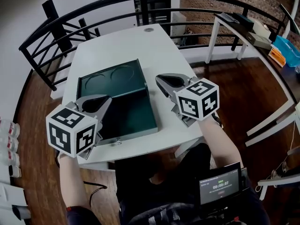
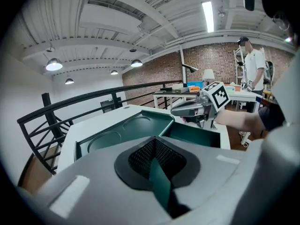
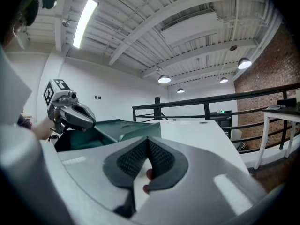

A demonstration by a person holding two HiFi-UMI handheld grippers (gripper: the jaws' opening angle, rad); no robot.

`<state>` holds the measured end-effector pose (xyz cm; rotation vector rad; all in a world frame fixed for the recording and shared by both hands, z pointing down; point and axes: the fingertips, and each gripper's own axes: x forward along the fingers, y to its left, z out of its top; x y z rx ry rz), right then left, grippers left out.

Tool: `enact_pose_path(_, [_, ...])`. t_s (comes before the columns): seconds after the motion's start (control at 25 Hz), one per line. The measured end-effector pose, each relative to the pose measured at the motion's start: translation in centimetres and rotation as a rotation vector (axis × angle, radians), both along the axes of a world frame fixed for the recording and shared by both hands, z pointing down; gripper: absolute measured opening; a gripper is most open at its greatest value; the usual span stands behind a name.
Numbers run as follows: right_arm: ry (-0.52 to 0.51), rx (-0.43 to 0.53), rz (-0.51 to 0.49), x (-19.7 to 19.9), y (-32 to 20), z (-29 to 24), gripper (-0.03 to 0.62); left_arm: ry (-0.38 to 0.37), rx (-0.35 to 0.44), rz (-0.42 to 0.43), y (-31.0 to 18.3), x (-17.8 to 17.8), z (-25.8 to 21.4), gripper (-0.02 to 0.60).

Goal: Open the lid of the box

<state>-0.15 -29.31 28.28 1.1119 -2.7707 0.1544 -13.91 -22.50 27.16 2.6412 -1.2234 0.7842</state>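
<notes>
Box: the green box [image 1: 133,118] is sitting on the white bench [image 1: 140,43], with its lid [image 1: 110,78] already raised and leaning back on the far side.
Left tongs: the left tongs [image 2: 154,156] are pinching the box's near left wall, and a green strip is showing between the pads.
Right tongs: the right tongs [image 3: 146,156] are hovering with their tips together just beside the box's right edge, gripping nothing.
Doing it well: the left grip is likely steadying the body. If the lid is not lying fully back, the right tongs should be pushing its free edge gently so nothing slides.
</notes>
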Motion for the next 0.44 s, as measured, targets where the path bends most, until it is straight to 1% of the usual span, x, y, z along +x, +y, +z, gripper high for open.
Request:
enact_pose_path(0.12, [0.000, 0.002, 0.000, 0.2, 0.0, 0.1, 0.003, 0.031, -0.026, 0.006, 0.0, 0.1, 0.2, 0.015])
enact_pose_path(0.2, [0.000, 0.002, 0.001, 0.3, 0.0, 0.1, 0.003, 0.031, -0.035, 0.015, 0.0, 0.3, 0.3, 0.015])
enact_pose_path(0.28, [0.000, 0.001, 0.000, 0.2, 0.0, 0.1, 0.003, 0.011, -0.041, 0.020, 0.2, 0.4, 0.6, 0.015])
enact_pose_path(0.44, [-0.006, -0.007, -0.005, -0.2, 0.0, 0.4, 0.003, -0.067, -0.051, 0.021, 0.8, 0.5, 1.6, 0.015])
